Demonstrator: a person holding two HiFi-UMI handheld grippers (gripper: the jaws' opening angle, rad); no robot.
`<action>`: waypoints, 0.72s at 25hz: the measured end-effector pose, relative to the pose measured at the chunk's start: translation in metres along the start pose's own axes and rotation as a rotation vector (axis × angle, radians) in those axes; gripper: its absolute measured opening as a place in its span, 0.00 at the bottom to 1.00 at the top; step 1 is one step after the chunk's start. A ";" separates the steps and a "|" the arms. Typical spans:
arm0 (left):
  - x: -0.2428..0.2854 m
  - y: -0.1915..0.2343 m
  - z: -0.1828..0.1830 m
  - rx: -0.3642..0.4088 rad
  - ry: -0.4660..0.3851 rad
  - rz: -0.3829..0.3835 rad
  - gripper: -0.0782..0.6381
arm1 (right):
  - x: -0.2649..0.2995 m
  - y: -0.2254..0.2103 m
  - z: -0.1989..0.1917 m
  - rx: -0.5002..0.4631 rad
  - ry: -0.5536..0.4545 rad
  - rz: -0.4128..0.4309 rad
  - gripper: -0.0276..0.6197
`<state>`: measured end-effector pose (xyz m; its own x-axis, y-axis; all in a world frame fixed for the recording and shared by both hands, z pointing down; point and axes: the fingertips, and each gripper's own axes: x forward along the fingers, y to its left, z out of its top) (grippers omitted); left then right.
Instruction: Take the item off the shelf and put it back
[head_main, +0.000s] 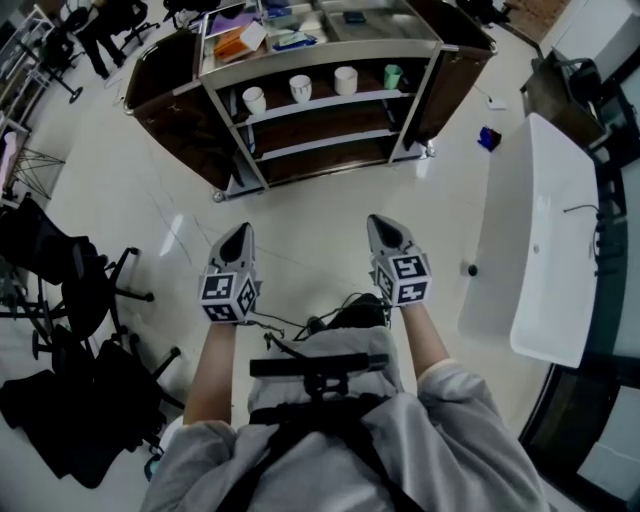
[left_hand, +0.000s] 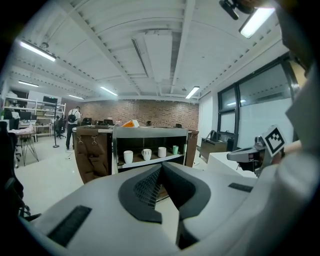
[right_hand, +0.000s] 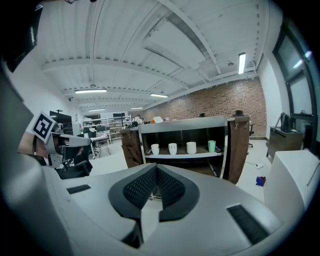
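Nearest the person, both grippers hang side by side above the floor. The left gripper (head_main: 238, 233) has its jaws pressed together on nothing, and the right gripper (head_main: 386, 224) is likewise closed and empty. Ahead, across the floor and well apart from both jaw tips, stands the shelf (head_main: 318, 103). On its upper board three white cups (head_main: 300, 88) and a green cup (head_main: 392, 76) stand in a row. I judge the task not yet begun: no cup is lifted, so reaching, gripping, taking off and returning all remain. Which cup is meant I cannot tell.
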<state>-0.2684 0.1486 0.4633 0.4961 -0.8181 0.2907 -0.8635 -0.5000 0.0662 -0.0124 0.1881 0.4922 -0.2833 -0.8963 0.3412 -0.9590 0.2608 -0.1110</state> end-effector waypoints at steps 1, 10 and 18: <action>0.002 0.003 0.002 0.002 0.000 -0.004 0.12 | 0.003 0.001 0.004 -0.002 -0.010 -0.005 0.06; 0.042 0.008 0.018 0.002 -0.005 -0.012 0.12 | 0.043 -0.021 0.027 -0.012 -0.020 0.003 0.06; 0.099 0.008 0.041 -0.019 -0.005 0.039 0.12 | 0.103 -0.060 0.053 -0.018 -0.018 0.085 0.06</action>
<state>-0.2228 0.0521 0.4532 0.4620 -0.8385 0.2888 -0.8839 -0.4619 0.0730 0.0167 0.0612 0.4849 -0.3638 -0.8770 0.3139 -0.9315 0.3428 -0.1219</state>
